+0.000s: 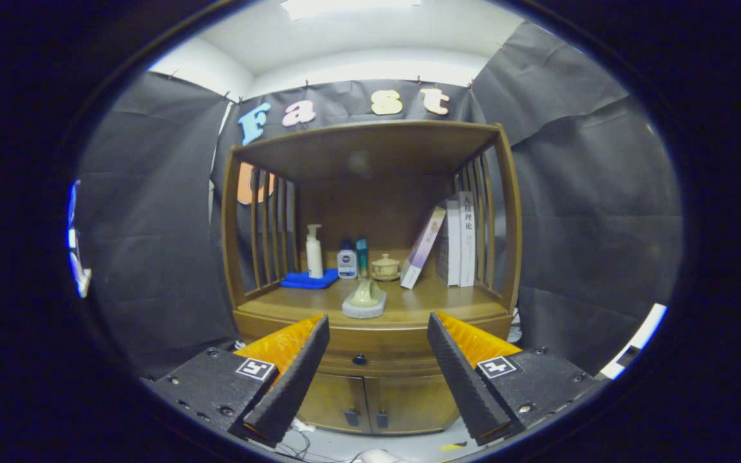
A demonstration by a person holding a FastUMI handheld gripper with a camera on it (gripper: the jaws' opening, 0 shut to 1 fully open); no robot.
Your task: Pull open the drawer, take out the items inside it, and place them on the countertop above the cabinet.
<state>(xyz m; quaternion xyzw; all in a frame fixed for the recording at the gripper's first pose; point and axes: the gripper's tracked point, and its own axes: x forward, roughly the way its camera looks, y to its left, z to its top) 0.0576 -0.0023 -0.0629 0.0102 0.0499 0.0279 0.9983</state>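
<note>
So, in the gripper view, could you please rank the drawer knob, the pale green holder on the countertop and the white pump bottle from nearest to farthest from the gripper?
The gripper is open, its fingers apart.
1. Drawer knob: between the fingers, on the closed drawer front.
2. Pale green holder: beyond the fingers, near the countertop's front edge.
3. White pump bottle: farthest, at the back left, by the blue cloth.

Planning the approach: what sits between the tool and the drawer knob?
Nothing: in the gripper view the open tool frames the drawer knob beyond its fingers, and the stretch between is bare air.
</note>
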